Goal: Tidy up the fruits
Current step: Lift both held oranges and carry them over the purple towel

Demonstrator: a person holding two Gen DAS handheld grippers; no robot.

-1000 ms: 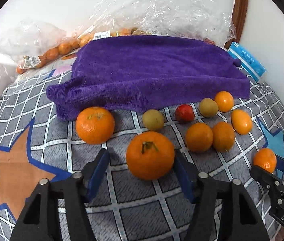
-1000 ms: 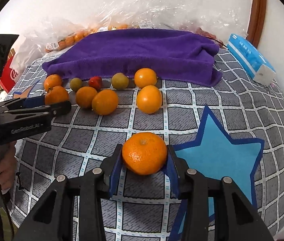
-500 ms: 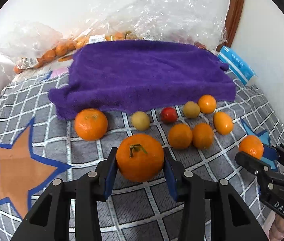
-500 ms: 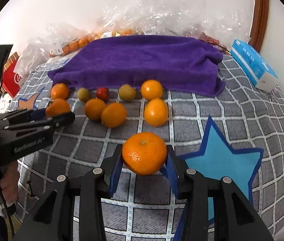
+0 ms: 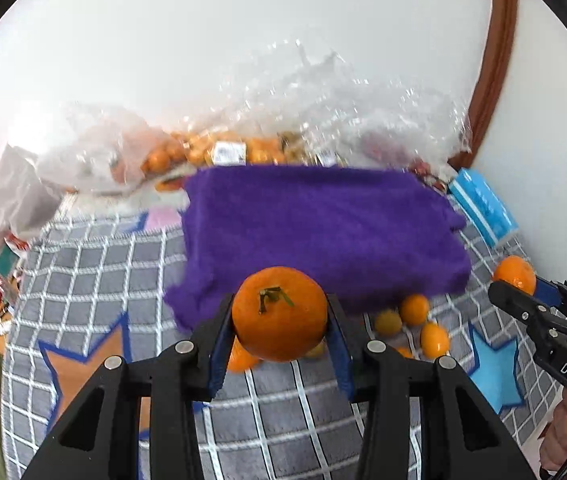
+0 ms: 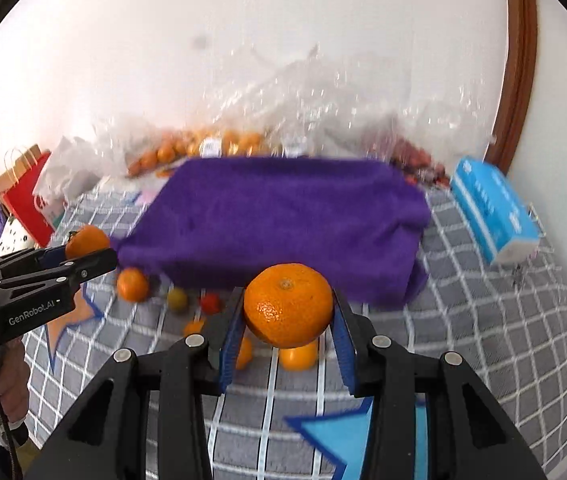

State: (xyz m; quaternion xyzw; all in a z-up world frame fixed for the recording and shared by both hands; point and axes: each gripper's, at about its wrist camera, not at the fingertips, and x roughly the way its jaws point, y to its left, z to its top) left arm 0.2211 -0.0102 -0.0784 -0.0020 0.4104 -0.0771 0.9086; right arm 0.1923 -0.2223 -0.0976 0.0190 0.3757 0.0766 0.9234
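Note:
My left gripper (image 5: 279, 332) is shut on a stemmed orange (image 5: 279, 312) and holds it lifted above the mat, in front of the purple towel (image 5: 319, 228). My right gripper (image 6: 287, 328) is shut on another orange (image 6: 288, 305), also lifted, in front of the towel (image 6: 279, 220). Several small oranges (image 5: 414, 309) and a yellow-green fruit (image 5: 388, 322) lie on the checked mat below the towel's front edge. In the right wrist view an orange (image 6: 132, 285), a green fruit (image 6: 177, 298) and a red fruit (image 6: 210, 302) lie there too.
Clear plastic bags of fruit (image 5: 219, 152) lie behind the towel against the wall. A blue tissue pack (image 6: 493, 216) sits at the right. A red paper bag (image 6: 25, 200) stands at the left. The grey checked mat (image 5: 95, 272) has star patches.
Both grippers have risen with their oranges and tilted up toward the towel and wall. One second ago the left gripper was open around its orange; it has since closed on it.

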